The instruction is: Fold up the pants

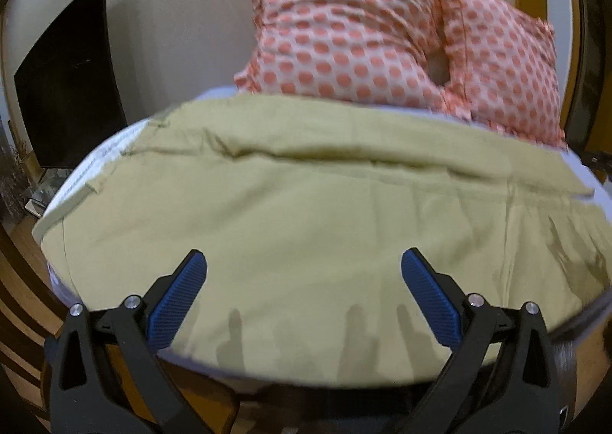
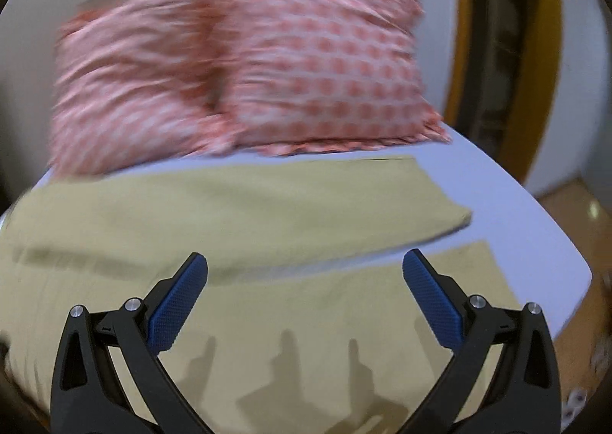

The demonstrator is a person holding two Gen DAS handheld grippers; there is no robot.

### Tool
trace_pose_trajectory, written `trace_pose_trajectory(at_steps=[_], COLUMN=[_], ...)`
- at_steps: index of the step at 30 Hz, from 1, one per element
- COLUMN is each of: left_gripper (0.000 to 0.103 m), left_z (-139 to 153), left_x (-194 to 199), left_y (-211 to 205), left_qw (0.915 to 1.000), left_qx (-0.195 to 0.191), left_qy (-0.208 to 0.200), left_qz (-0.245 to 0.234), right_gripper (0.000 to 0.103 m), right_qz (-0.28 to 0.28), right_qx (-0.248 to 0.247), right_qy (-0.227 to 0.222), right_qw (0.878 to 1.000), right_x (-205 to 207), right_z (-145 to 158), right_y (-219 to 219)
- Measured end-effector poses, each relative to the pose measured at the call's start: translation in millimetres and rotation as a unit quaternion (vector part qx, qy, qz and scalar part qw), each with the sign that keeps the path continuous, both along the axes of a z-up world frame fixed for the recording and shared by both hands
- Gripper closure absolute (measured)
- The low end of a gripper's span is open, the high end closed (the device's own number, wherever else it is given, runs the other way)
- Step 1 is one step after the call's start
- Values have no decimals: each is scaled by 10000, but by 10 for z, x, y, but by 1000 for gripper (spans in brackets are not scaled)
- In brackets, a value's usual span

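Khaki pants [image 1: 306, 212] lie spread flat across a bed with a pale lilac sheet [image 2: 508, 204]. In the left wrist view the waist end with its white lining shows at the left. In the right wrist view the two legs [image 2: 267, 204] run to the right, their cuffs apart, with sheet between them. My left gripper [image 1: 304, 265] is open and empty, hovering over the near part of the pants. My right gripper [image 2: 305, 265] is open and empty, above the near leg.
Two pillows with orange dots [image 1: 382, 36] stand at the head of the bed, also in the right wrist view [image 2: 244, 70]. A dark TV screen [image 1: 69, 89] leans at the left wall. Wooden floor [image 1: 23, 281] lies beside the bed.
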State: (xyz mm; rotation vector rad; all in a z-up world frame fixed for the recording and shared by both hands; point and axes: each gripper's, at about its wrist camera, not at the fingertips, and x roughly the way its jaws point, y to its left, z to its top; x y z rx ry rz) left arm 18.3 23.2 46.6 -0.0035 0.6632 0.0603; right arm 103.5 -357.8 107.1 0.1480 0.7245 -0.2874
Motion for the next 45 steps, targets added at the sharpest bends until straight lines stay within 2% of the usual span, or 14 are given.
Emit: trace_pose_trajectory(at_steps=[2,6,10,13,16,17,19,24,28,33,38,40,42,45], left_gripper=[2,2,2,2,2,2,2,2,2,2,2,2,2,2], left_z=[60,111,91,40,-21,-41,-78,-126,-87,-20,25,58,107,188], left_x=[104,261,347,423,536,553,590,626,590,514,473,456,461,514], left_y=[6,-31,-87,-123,-133,-133,-121,-83,-51,66,146,162,170,181], left_qw=[10000,10000,10000,9998,9997,9996,9996,9995,9997,9997,9996,9995,9993,9988], left_qx=[-33,-48,46,160,158,145,94,-35,-90,-222,-247,-252,-271,-304], left_qy=[-49,-42,16,60,150,169,194,233,146,-18,-127,-198,-265,-356], left_qz=[11,-24,-76,-98,-147,-158,-179,-199,-172,-72,1,0,-41,-132], right_gripper=[5,32,32,31,30,32,38,85,100,101,101,101,101,94], right_qz=[-401,-1380,-2206,-2569,-2704,-2608,-2460,-2362,-2242,-1786,-1258,-1255,-1278,-1232], right_qx=[316,1139,1475,1524,893,683,619,757,1811,2656,3213,3362,3402,3827], right_qy=[325,1074,1314,1430,1652,1575,1318,879,353,-530,-1265,-1222,-867,-429], right_qw=[9982,9780,9551,9436,9443,9500,9583,9647,9569,9459,9300,9254,9276,9146], right_x=[390,1315,1813,2046,2172,2151,2018,1612,1483,912,-293,-770,-1023,-1059], right_z=[-51,-365,-591,-715,-785,-790,-797,-793,-826,-624,-409,-478,-652,-860], right_y=[-277,-881,-1242,-1368,-1288,-1223,-1173,-1240,-1540,-1570,-1450,-1366,-1313,-1286])
